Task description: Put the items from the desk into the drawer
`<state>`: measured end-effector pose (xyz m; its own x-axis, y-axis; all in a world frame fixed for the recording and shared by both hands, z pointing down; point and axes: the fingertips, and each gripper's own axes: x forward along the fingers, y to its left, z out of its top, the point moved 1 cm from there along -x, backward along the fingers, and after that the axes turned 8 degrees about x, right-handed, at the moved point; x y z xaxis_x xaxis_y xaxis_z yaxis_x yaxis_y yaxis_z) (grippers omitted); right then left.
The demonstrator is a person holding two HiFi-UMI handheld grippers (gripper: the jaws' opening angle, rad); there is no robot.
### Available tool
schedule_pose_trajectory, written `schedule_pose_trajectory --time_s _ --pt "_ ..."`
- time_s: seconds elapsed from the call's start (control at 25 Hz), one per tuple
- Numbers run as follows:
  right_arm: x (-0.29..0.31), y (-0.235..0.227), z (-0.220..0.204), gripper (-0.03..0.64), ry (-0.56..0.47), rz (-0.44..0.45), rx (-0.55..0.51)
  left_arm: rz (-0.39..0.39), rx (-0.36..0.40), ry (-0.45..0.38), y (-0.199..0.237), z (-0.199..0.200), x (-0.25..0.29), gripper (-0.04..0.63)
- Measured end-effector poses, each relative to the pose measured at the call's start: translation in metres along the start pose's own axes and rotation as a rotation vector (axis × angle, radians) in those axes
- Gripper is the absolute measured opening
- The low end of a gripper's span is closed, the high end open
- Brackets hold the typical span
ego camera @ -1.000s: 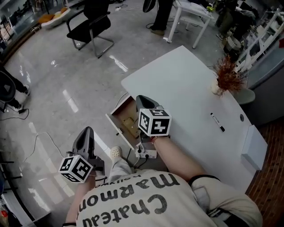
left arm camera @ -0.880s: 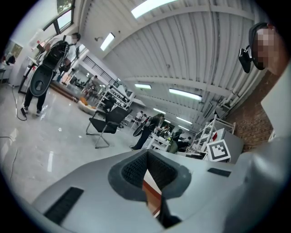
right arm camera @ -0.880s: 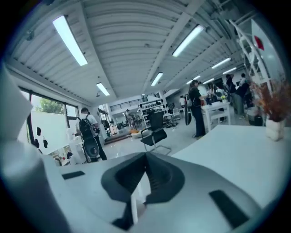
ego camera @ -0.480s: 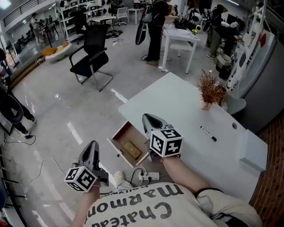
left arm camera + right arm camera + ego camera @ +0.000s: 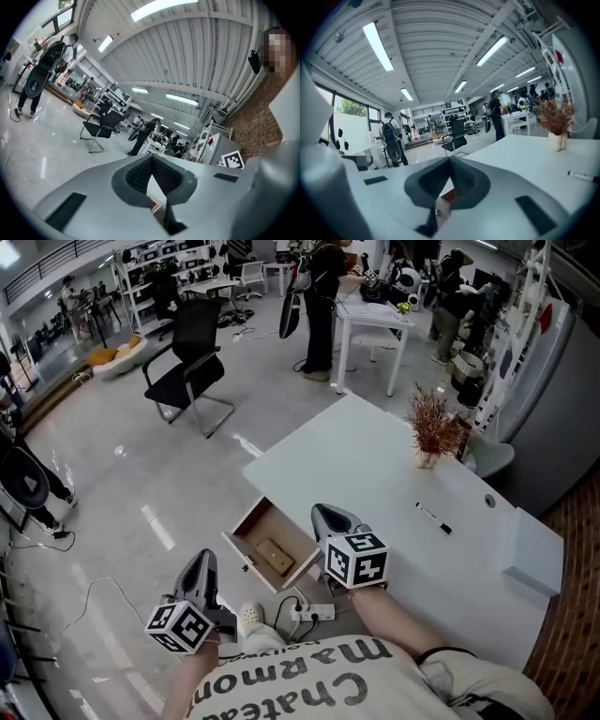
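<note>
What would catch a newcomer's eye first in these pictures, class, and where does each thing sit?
The open drawer at the near end of the white desk stands out first, with a tan item lying inside. A dried plant in a vase stands at the desk's far edge, and a black pen lies nearer the person. The left tongs and right tongs hover shut near the drawer.

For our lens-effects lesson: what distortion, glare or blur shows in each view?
Left gripper view and right gripper view: fisheye curving, dark round corners, ceiling lights blown white. Head view: sharp, with glare streaks on the floor.
</note>
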<state>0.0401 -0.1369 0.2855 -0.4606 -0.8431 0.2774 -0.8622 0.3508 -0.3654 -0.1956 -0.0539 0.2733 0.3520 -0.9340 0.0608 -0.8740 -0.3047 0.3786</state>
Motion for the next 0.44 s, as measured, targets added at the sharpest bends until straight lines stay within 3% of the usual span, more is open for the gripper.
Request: schedule_pose_trajectory --time_s 0.44 --pt "-0.006 -0.015 -0.012 0.003 0.008 -0.027 0.051 0.011 -0.002 0.009 0.001 -0.006 -0.007 0.000"
